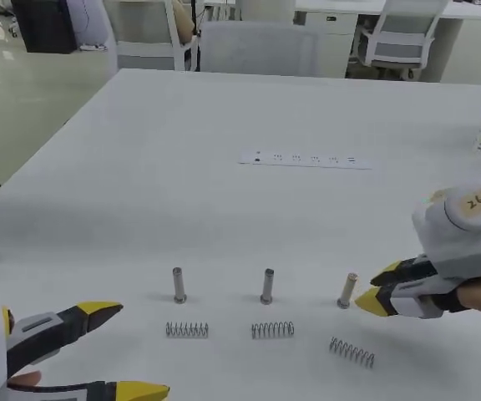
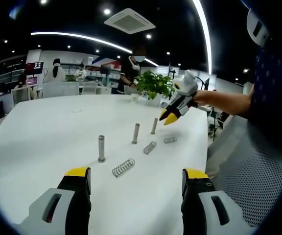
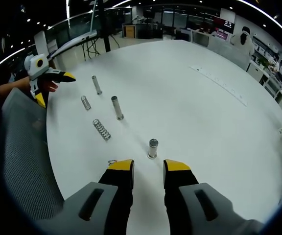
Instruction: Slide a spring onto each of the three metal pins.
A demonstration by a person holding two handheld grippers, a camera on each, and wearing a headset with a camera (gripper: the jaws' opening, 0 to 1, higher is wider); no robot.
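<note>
Here, left gripper (image 2: 136, 172) gapes wide; right gripper (image 3: 149, 165) (narrowly parted, seemingly empty) sits beside a pin (image 3: 152, 147).

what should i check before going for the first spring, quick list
1. Pins upright and bare, namely left pin, middle pin and right pin: ok.
2. Springs lying loose on the table, one in front of each pin, namely left spring, middle spring and right spring: ok.
3. The left gripper is open and empty: ok.
4. The right gripper has its jaws apart, empty, beside the right pin: ok.
5. A spring held for threading: not ok, none picked up yet.
</note>
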